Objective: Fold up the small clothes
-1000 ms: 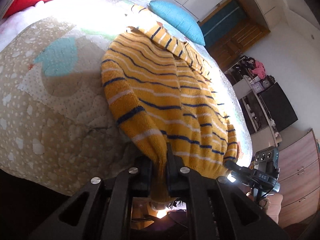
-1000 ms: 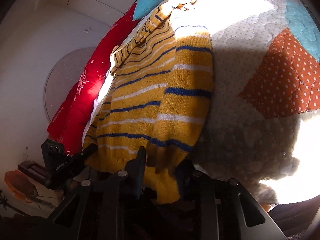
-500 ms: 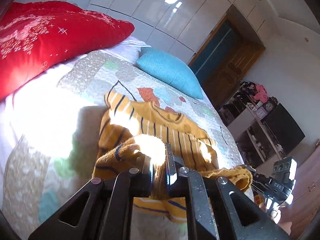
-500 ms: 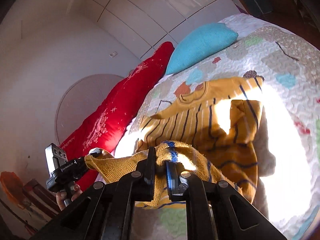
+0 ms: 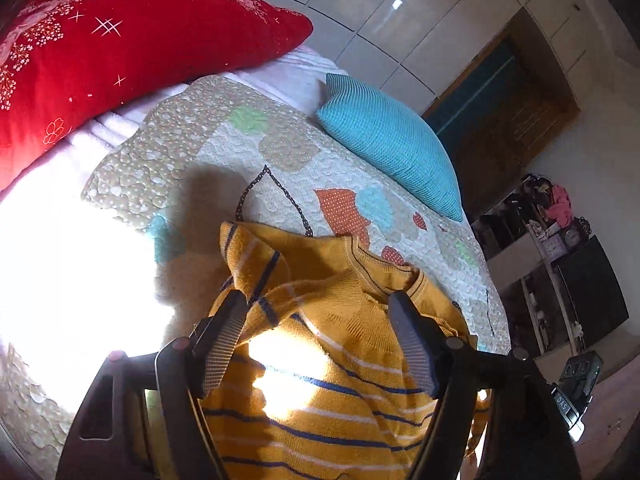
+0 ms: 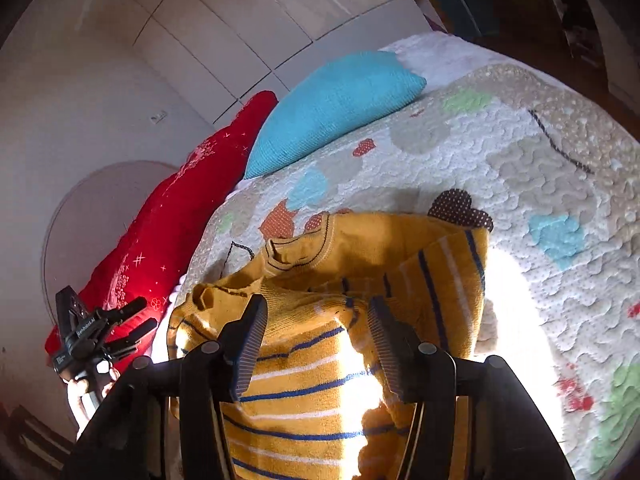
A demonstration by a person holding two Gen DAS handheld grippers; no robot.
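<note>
A small yellow knit sweater [image 5: 320, 360] with blue and white stripes lies on the quilted bed, its lower half folded up over the chest toward the collar. It also shows in the right wrist view [image 6: 320, 360]. My left gripper [image 5: 320, 320] is open, its jaws wide apart just above the folded hem, holding nothing. My right gripper [image 6: 316, 320] is open too, over the other end of the hem. The left gripper also shows at the left edge of the right wrist view [image 6: 96, 332], and the right gripper at the lower right of the left wrist view [image 5: 576, 392].
The patchwork quilt [image 5: 280, 168] covers the bed. A red cushion [image 5: 120, 48] and a turquoise pillow [image 5: 392, 144] lie at the head. White wardrobe doors stand behind. A cluttered shelf and dark cabinet [image 5: 580, 280] stand beside the bed. Bright sun patches fall on the quilt.
Both grippers carried the sweater's hem up toward the collar, folding it in half, then opened and let go. The hem now lies on the upper part.
</note>
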